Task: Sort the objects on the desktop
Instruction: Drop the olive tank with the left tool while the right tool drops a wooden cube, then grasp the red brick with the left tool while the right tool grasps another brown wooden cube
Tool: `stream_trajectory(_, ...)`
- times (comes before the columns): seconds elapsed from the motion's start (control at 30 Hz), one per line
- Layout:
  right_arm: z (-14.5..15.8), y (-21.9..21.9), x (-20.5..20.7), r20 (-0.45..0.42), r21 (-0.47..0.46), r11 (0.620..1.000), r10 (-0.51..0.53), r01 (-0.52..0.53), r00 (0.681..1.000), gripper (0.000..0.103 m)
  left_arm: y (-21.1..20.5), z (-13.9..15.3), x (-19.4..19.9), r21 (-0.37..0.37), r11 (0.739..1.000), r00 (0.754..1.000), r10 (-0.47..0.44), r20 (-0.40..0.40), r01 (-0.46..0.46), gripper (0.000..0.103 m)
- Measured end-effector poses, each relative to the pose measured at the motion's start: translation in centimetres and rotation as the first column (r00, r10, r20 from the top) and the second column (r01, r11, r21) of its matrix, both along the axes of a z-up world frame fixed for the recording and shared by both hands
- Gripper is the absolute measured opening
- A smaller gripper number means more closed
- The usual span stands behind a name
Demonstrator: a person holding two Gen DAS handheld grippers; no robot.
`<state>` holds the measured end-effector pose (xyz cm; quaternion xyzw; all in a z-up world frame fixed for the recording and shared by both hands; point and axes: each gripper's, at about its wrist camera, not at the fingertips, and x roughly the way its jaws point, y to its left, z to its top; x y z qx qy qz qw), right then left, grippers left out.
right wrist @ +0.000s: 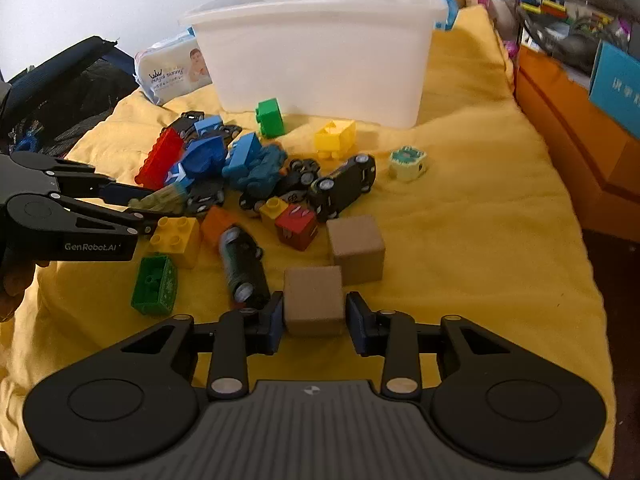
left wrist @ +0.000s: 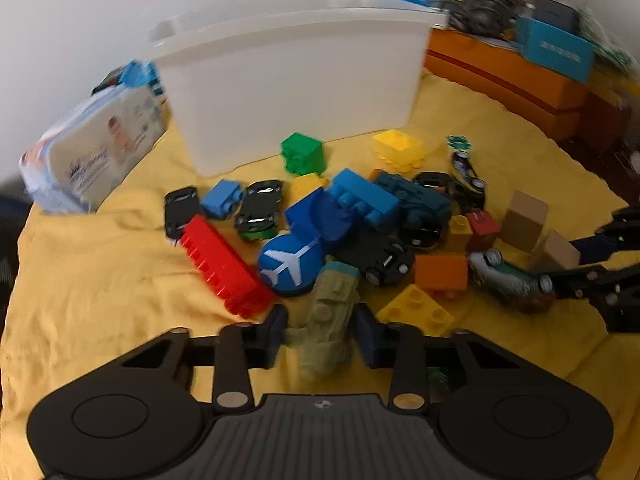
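Across the upper middle of both views stands the white plastic bin on the yellow cloth, likely where the toys go; its thin walls look stiff yet light, so it may slide if bumped. Below it, at mid-frame, lies the heap of bricks and toy cars, hard and probably slick-sided.

At the bottom centre of the right wrist view, the right gripper has its jaws spread around a tan wooden cube, the left pad touching or nearly so, the right pad just apart. That cube looks rigid, fairly light and flat-faced, so a squeeze on opposite faces should hold.

Low in the left wrist view, the left gripper pinches or closely flanks an olive-green moulded figure; blur hides true contact. Its ridged, narrow body seems stiff, best gripped mid-length.
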<state>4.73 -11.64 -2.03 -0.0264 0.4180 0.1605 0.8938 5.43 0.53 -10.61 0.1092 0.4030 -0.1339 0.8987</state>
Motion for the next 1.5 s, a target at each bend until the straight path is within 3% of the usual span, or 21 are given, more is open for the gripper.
stream_trajectory(0.37, 2.6, -1.6, -0.8, 0.066, 0.063, 0.997, -0.038, 0.034, 0.997, 0.033, 1.8, 3.0, -1.4, -0.072, 0.997, 0.999, 0.024, 0.030, -0.022, 0.034)
stream_trajectory(0.53, 5.8, -1.8, 0.0, 0.144, 0.099, 0.994, -0.052, 0.038, 0.988, 0.033, 2.9, 7.6, -0.7, -0.134, 0.990, 0.992, 0.063, 0.109, -0.048, 0.035)
stream_trajectory(0.7, 12.0, -0.9, 5.2, 0.268, 0.152, 0.988, -0.052, 0.011, 0.962, 0.033, 4.3, 13.3, 3.5, -0.219, 0.972, 0.976, 0.130, 0.174, -0.090, 0.035)
stream_trajectory(0.8, 14.6, -0.2, 9.6, 0.285, 0.180, 0.984, -0.061, 0.009, 0.957, 0.033, 5.0, 15.5, 7.5, -0.257, 0.959, 0.969, 0.172, 0.177, -0.123, 0.035)
stream_trajectory(1.03, 14.4, 1.1, 18.5, 0.197, 0.135, 0.990, -0.060, 0.034, 0.979, 0.033, 4.8, 15.0, 14.5, -0.235, 0.959, 0.972, 0.195, 0.128, -0.162, 0.035)
stream_trajectory(1.1, 13.8, 1.4, 19.5, 0.179, 0.110, 0.994, -0.037, 0.018, 0.983, 0.034, 4.7, 14.6, 15.6, -0.216, 0.962, 0.973, 0.195, 0.126, -0.165, 0.042)
stream_trajectory(1.13, 13.7, 1.5, 19.6, 0.183, 0.095, 0.995, -0.033, 0.015, 0.983, 0.036, 4.5, 14.5, 15.6, -0.203, 0.964, 0.972, 0.198, 0.123, -0.170, 0.061)
stream_trajectory(1.17, 13.7, 1.7, 19.9, 0.190, 0.079, 0.997, -0.034, 0.019, 0.981, 0.050, 4.4, 14.4, 15.8, -0.184, 0.966, 0.970, 0.206, 0.129, -0.180, 0.080)
stream_trajectory(1.2, 14.0, 1.6, 19.6, 0.204, 0.077, 0.997, -0.035, 0.020, 0.978, 0.065, 4.5, 14.5, 15.6, -0.175, 0.966, 0.966, 0.216, 0.145, -0.190, 0.084)
stream_trajectory(1.37, 15.1, 0.6, 17.6, 0.239, 0.101, 0.995, -0.034, 0.010, 0.970, 0.068, 5.8, 14.6, 14.1, -0.206, 0.959, 0.966, 0.224, 0.131, -0.194, 0.085)
stream_trajectory(1.5, 14.9, -0.6, 12.4, 0.287, 0.117, 0.993, -0.050, 0.017, 0.957, 0.073, 6.8, 13.6, 10.2, -0.200, 0.956, 0.964, 0.241, 0.113, -0.216, 0.085)
